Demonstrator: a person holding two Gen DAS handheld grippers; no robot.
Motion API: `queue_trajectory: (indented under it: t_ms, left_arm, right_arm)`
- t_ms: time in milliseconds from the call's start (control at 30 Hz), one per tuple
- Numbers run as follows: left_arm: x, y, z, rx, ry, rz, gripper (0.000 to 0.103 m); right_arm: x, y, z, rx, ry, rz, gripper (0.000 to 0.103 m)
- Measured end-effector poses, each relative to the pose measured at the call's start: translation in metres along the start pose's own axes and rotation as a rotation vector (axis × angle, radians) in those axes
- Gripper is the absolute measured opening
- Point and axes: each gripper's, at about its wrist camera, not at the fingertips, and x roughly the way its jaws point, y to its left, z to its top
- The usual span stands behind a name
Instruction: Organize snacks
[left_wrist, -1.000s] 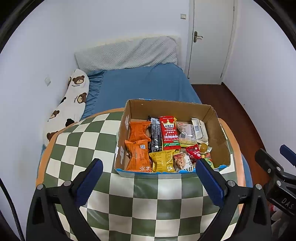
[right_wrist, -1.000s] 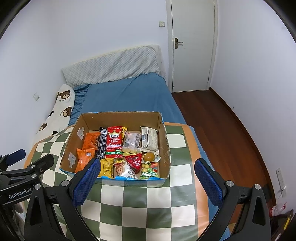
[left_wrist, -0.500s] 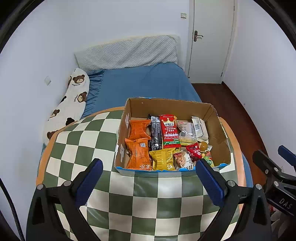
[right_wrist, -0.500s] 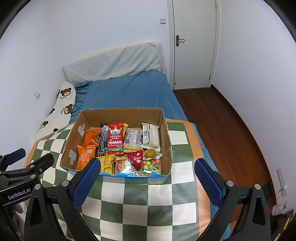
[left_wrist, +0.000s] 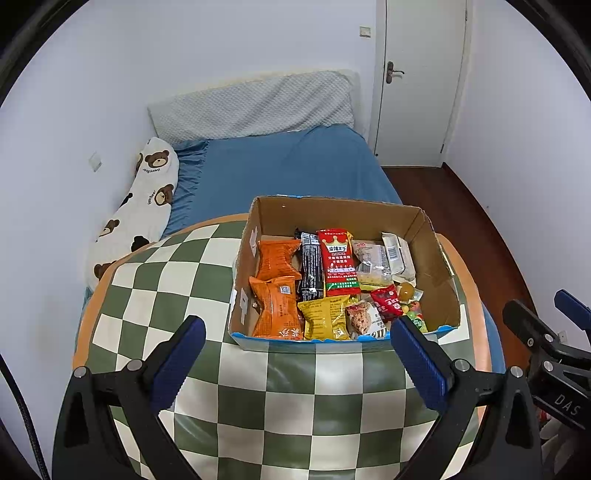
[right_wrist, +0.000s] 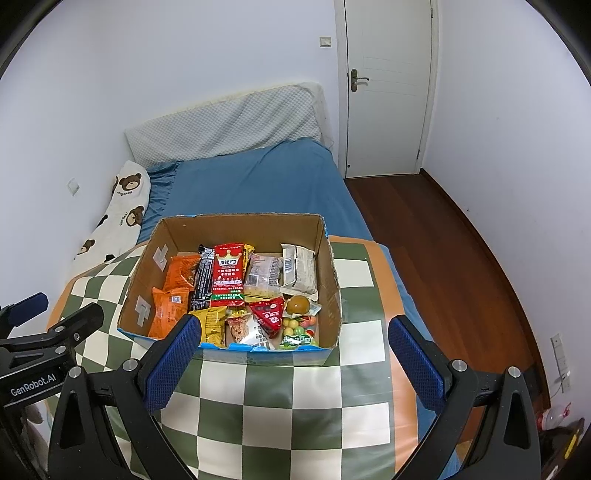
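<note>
Below my fingers lies a round worktop (left_wrist: 155, 295) with an orange rim, covered in a green and cream checkered pattern. A single open cardboard box (left_wrist: 436, 273) sits directly on it, toward the far edge and a little right of centre in my left view; its base rests flat on the checks, and snack packets fill it. Just beyond the worktop stands a bed (right_wrist: 251, 184) with a blue sheet; on it lie a grey quilted pillow (right_wrist: 229, 122) and a bear-print pillow (right_wrist: 118, 214).
</note>
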Motion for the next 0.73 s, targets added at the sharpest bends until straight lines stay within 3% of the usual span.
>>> queue_trajectory:
  t_ms: [733]
  left_arm:
    - [0.0005,0.0019,-0.0054,0.007,-0.003,0.003,0.103]
  right_arm:
    - [-0.0018,-0.0004,-0.0022,0.000,0.005,0.001,0.103]
